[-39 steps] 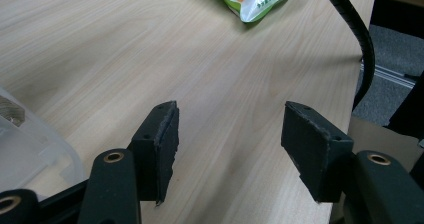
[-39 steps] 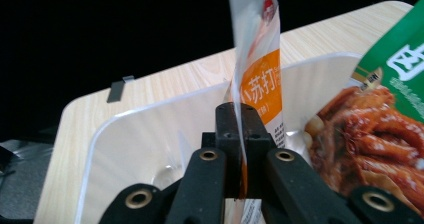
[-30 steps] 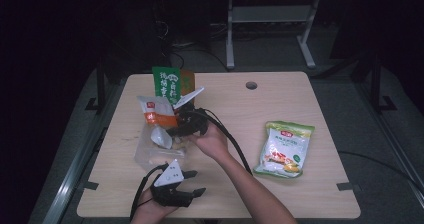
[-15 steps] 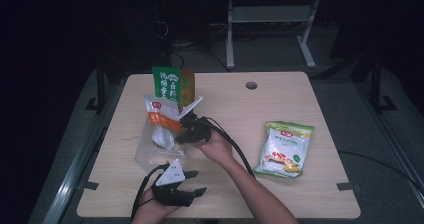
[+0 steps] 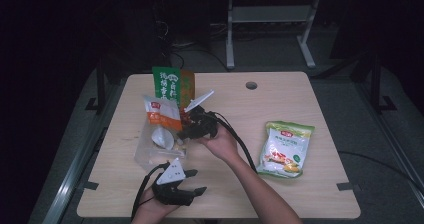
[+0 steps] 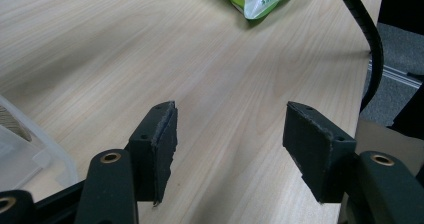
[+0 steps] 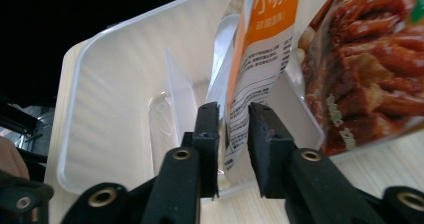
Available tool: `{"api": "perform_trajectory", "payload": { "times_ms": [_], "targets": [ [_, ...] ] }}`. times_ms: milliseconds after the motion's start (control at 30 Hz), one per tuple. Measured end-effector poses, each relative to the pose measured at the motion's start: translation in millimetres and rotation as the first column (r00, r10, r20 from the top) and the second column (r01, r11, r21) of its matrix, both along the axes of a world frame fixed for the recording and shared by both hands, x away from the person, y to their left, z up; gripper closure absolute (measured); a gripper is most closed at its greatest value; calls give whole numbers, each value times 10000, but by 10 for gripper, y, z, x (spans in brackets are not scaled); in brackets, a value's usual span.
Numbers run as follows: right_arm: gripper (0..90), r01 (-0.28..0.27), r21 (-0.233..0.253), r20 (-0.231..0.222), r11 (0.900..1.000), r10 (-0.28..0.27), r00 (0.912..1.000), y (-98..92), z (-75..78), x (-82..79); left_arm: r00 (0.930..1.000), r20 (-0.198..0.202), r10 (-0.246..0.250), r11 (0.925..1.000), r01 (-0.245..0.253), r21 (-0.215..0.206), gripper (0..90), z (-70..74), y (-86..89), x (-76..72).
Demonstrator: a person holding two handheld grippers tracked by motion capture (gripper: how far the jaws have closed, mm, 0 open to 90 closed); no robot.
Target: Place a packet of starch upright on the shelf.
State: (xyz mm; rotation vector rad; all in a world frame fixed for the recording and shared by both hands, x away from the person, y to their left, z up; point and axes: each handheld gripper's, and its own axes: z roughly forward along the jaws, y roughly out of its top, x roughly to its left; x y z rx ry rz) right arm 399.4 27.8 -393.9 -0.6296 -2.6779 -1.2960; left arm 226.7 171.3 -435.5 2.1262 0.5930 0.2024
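Packing under way: right gripper (image 7: 229,116) clamps the orange-white packet (image 7: 257,59) over the clear tray (image 5: 150,154) (red packet (image 7: 367,64) already inside). Green packet (image 5: 284,148) lies well apart from the tray, unpacked; left gripper (image 6: 230,134) idles with jaws apart.

Pretty dark room overall. Light wood worktop (image 5: 300,109) with a round cable hole (image 5: 251,85) near the far edge, sitting on grey floor (image 5: 390,149). A pale metal stand (image 5: 270,19) sits behind it, cables trailing on the far floor.
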Motion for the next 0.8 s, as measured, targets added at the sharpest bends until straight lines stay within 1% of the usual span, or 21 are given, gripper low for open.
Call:
{"api": "perform_trajectory", "payload": {
  "times_ms": [33, 67, 133, 233, 300, 400, 467, 600, 633, 700, 800],
  "targets": [
    [721, 8, 36, -7, 10000, -8, 10000, -24, 15, -2, 10000, -63, -12, 10000, 12, -34, 381, -4, -5, 3],
    [709, 86, 186, -169, 9998, -83, 9998, -43, 31, -14, 10000, -82, -55, 10000, 55, -30, 381, -4, -10, 10],
    [697, 114, 274, -133, 9996, -110, 9999, -90, 54, -15, 9999, -67, -75, 10000, 75, -11, 380, -4, -17, 16],
    [680, 203, 261, -163, 9995, -199, 9997, -165, 83, -25, 10000, -40, -83, 10000, 83, 35, 378, 1, -47, 26],
    [665, 247, 269, -54, 9993, -246, 9997, -228, 94, -24, 9999, -40, -99, 9999, 99, 63, 376, 3, -56, 36],
    [630, 363, 436, -144, 9984, -357, 9993, -332, 111, -31, 9999, -105, -72, 10000, 72, 56, 375, 4, -69, 45],
    [624, 431, 502, -122, 9978, -425, 9990, -407, 117, -30, 9999, -113, -66, 10000, 67, 66, 374, 7, -78, 54],
    [602, 674, 429, -175, 9968, -667, 9976, -554, 128, -46, 9999, -101, -54, 9999, 56, 135, 370, 15, -106, 65],
    [595, 667, 428, -80, 9969, -664, 9978, -590, 126, -43, 9999, -95, -45, 9999, 47, 150, 369, 17, -110, 68],
    [586, 761, 344, -37, 9965, -760, 9971, -656, 141, -51, 9999, -62, -95, 9997, 96, 231, 369, 24, -118, 79],
    [577, 876, 348, 4, 9955, -877, 9961, -753, 164, -71, 10000, -34, -85, 9997, 86, 238, 369, 33, -135, 92]
  ]
}}
